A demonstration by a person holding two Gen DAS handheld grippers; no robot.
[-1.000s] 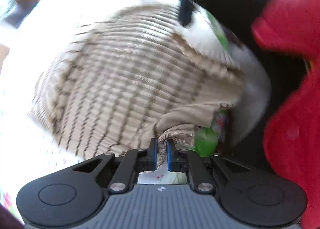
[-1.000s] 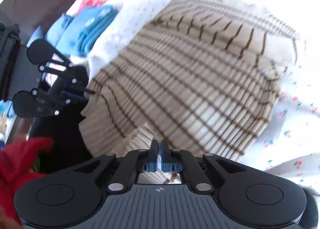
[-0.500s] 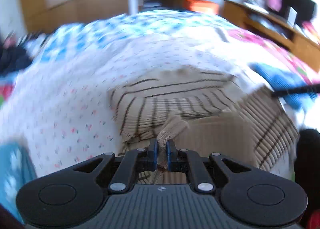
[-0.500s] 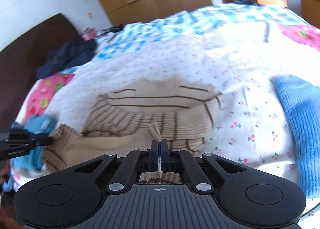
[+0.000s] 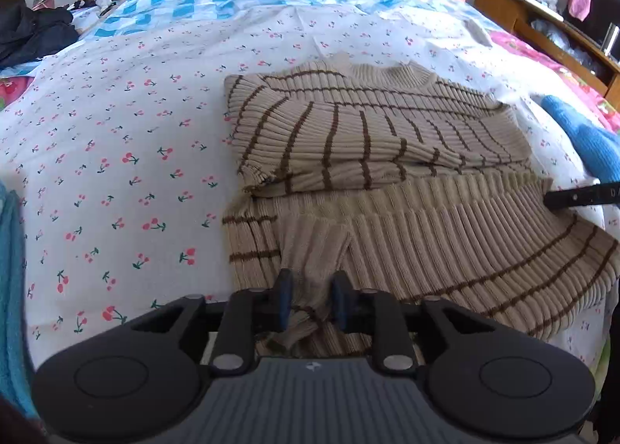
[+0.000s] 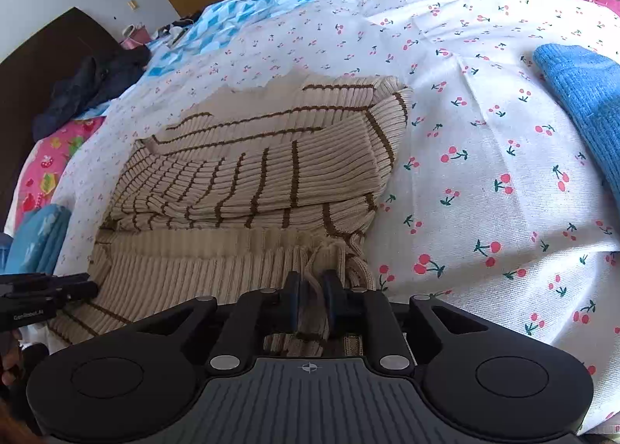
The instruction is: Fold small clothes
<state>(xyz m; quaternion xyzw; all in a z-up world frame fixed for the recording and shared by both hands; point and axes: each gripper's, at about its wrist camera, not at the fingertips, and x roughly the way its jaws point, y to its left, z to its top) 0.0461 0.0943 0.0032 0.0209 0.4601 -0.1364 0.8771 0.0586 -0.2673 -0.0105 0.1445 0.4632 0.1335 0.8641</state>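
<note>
A beige ribbed sweater with brown stripes point(image 5: 368, 141) lies on the cherry-print sheet point(image 5: 116, 133), its sleeves folded across the chest and its collar at the far side. My left gripper point(image 5: 312, 294) sits at the near left corner of the hem; its jaws have parted a little with knit fabric loose between them. My right gripper point(image 6: 310, 289) sits at the near right corner of the same sweater point(image 6: 252, 172), jaws also slightly parted around a fold of knit. The right gripper's tip point(image 5: 581, 197) shows at the right edge of the left wrist view.
A blue knitted garment point(image 6: 581, 95) lies to the right of the sweater. A teal folded cloth point(image 6: 38, 238) lies at the left. Dark clothes point(image 5: 31, 29) are heaped at the far left of the bed. A wooden shelf point(image 5: 542, 25) stands at the right.
The sweater was held up in the air by both grippers; now it lies flat on the bed. Both pairs of jaws have opened slightly from their tight pinch.
</note>
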